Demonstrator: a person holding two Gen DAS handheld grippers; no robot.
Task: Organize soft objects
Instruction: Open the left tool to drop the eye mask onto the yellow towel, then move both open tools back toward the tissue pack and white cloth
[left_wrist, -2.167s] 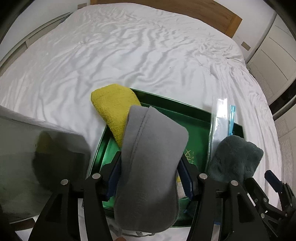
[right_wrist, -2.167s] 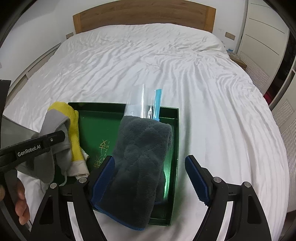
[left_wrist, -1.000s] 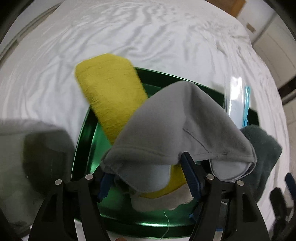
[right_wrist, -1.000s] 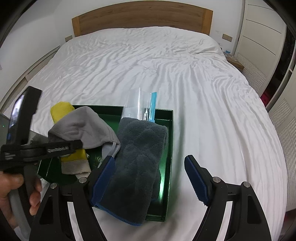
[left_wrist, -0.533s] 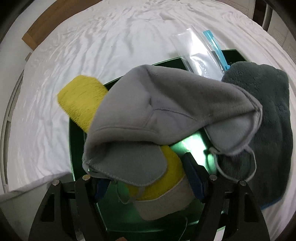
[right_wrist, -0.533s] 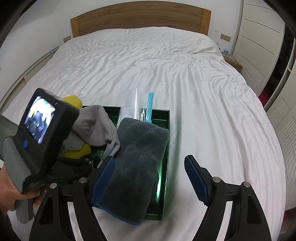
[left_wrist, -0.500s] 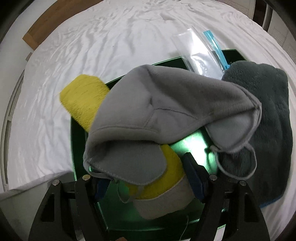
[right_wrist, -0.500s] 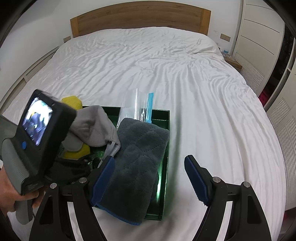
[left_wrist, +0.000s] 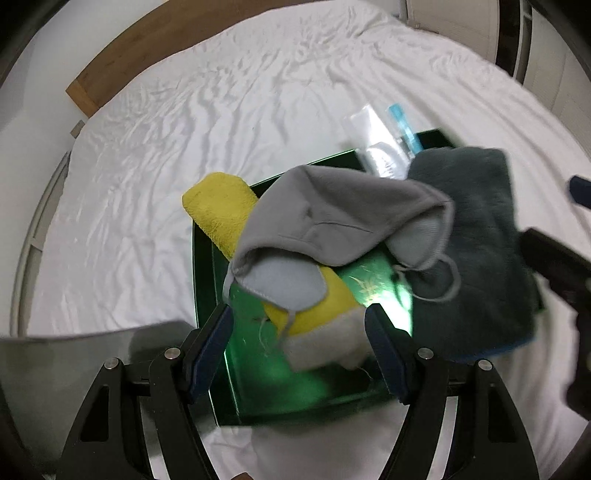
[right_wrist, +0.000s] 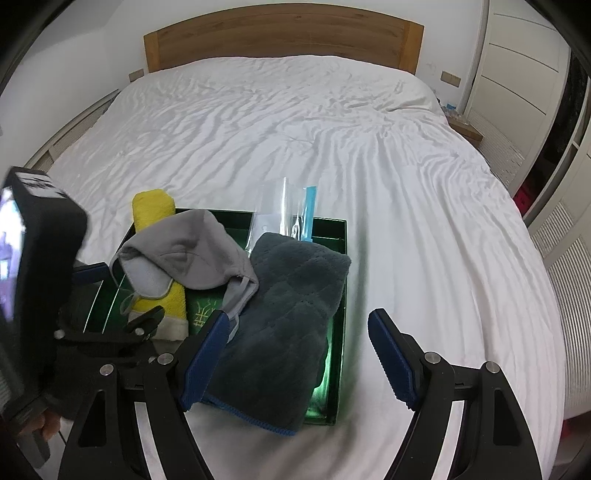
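A green tray (left_wrist: 207, 280) (right_wrist: 341, 291) lies on the white bed. In it a grey fleece hat (left_wrist: 340, 218) (right_wrist: 192, 251) is draped over a yellow towel (left_wrist: 221, 210) (right_wrist: 155, 210) and touches a dark grey cloth (left_wrist: 476, 243) (right_wrist: 288, 317) on the tray's right side. A clear zip bag with a blue strip (left_wrist: 384, 144) (right_wrist: 291, 218) leans on the far rim. My left gripper (left_wrist: 297, 343) is open and empty, just before the yellow towel's near end. My right gripper (right_wrist: 299, 354) is open and empty over the dark cloth's near end.
The white wrinkled bed (right_wrist: 332, 129) spreads beyond the tray to a wooden headboard (right_wrist: 280, 40). White wardrobe doors (right_wrist: 517, 66) stand at the right. The left gripper's body (right_wrist: 40, 280) fills the left edge of the right wrist view.
My left gripper opened and let go of the grey hat, which now lies draped in the tray. The left gripper then pulled back and swung. The right gripper barely moved.
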